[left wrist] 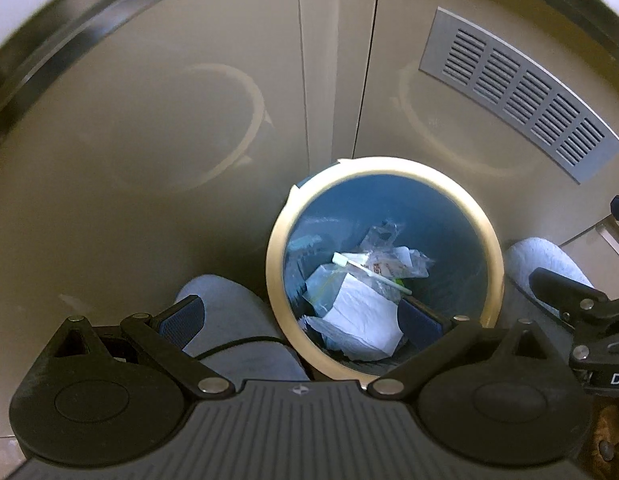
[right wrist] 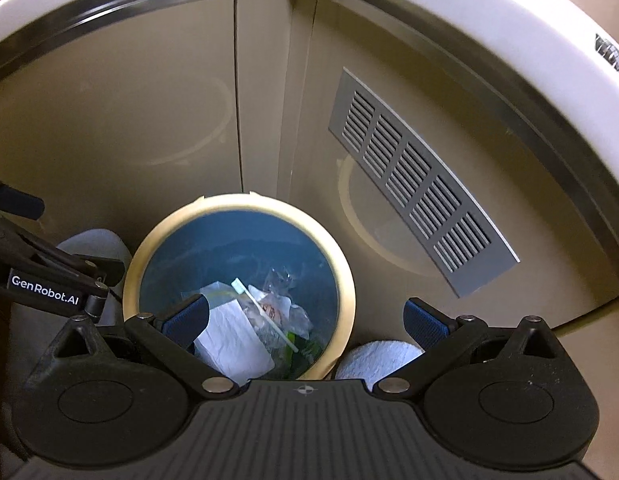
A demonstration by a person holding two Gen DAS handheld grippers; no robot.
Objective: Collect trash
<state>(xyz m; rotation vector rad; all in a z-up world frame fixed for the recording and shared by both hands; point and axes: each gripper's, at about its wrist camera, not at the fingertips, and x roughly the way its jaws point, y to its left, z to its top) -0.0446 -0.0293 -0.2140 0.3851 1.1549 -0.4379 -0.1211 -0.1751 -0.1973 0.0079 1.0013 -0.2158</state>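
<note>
A round bin with a tan rim (left wrist: pixel 491 232) (right wrist: pixel 347 280) and blue lining stands on the floor against beige cabinet doors. Inside lie crumpled white paper (left wrist: pixel 361 320) (right wrist: pixel 233 336), clear plastic wrappers (left wrist: pixel 389 256) (right wrist: pixel 281 284) and a white stick (left wrist: pixel 369 266) (right wrist: pixel 261 312). My left gripper (left wrist: pixel 301 320) hovers open above the bin's near-left rim with nothing between its fingers. Just above the bin's near-right rim, my right gripper (right wrist: pixel 305 318) also stands open and empty. Each gripper shows at the other view's edge.
Beige cabinet doors (left wrist: pixel 169 100) (right wrist: pixel 109 120) with a grey vent grille (left wrist: pixel 521 92) (right wrist: pixel 417 192) rise behind the bin, under a white counter edge (right wrist: pixel 469 12). A person's light slippers (left wrist: pixel 237 320) (right wrist: pixel 373 360) flank the bin on both sides.
</note>
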